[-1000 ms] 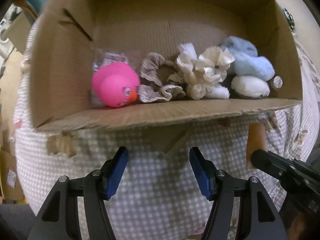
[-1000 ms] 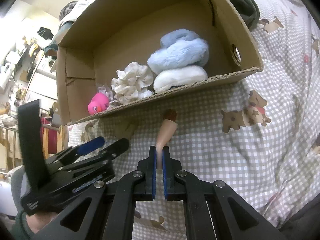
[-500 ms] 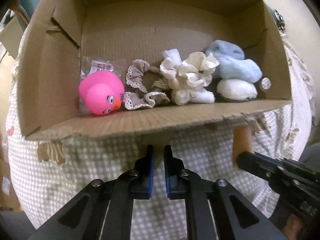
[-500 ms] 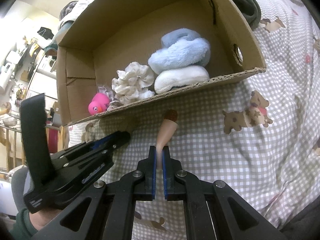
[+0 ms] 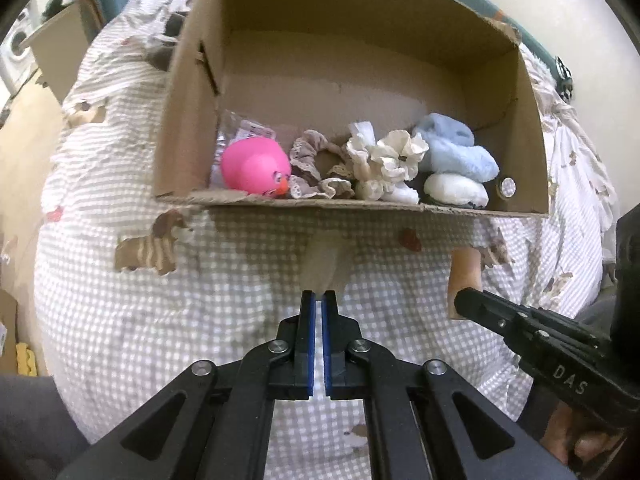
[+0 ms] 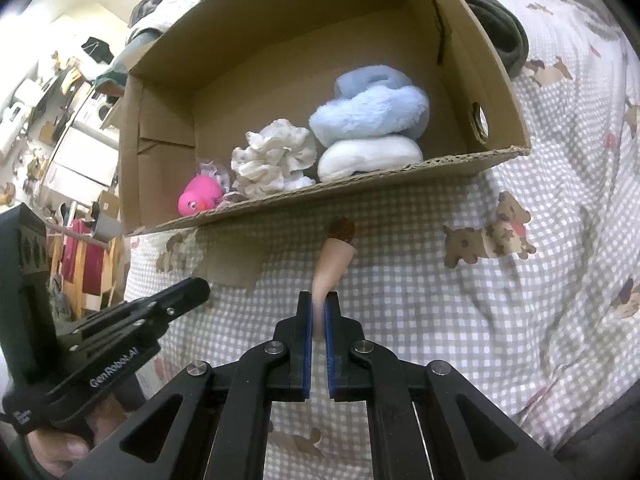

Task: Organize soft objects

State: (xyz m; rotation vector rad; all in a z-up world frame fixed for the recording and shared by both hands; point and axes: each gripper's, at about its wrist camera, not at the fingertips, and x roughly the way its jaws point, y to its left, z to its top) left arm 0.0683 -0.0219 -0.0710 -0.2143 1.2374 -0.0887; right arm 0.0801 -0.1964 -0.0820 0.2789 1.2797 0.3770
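Note:
An open cardboard box (image 5: 372, 210) (image 6: 360, 196) lies on a checked bedsheet. It holds a pink rubber duck (image 5: 256, 168) (image 6: 199, 200), a lace scrunchie (image 5: 320, 168), a cream flower scrunchie (image 5: 386, 164) (image 6: 272, 160), and light blue (image 5: 456, 152) (image 6: 372, 112) and white (image 5: 454, 189) (image 6: 370, 156) plush pieces. My left gripper (image 5: 319, 296) is shut on a pale translucent soft piece (image 5: 325, 264) just before the box's front wall. My right gripper (image 6: 319, 298) is shut on a tan soft piece with a dark tip (image 6: 334, 256), also in the left wrist view (image 5: 464, 276).
The bedsheet (image 5: 180, 320) (image 6: 500, 320) has dog prints and bulges around the box. A dark rolled cloth (image 6: 496, 36) lies behind the box's right wall. Cluttered room furniture (image 6: 48, 120) stands off the bed to the left.
My left gripper went from open to shut, closing on the pale soft piece in front of the box and lifting back. My right gripper stayed shut on the tan piece, nearly still.

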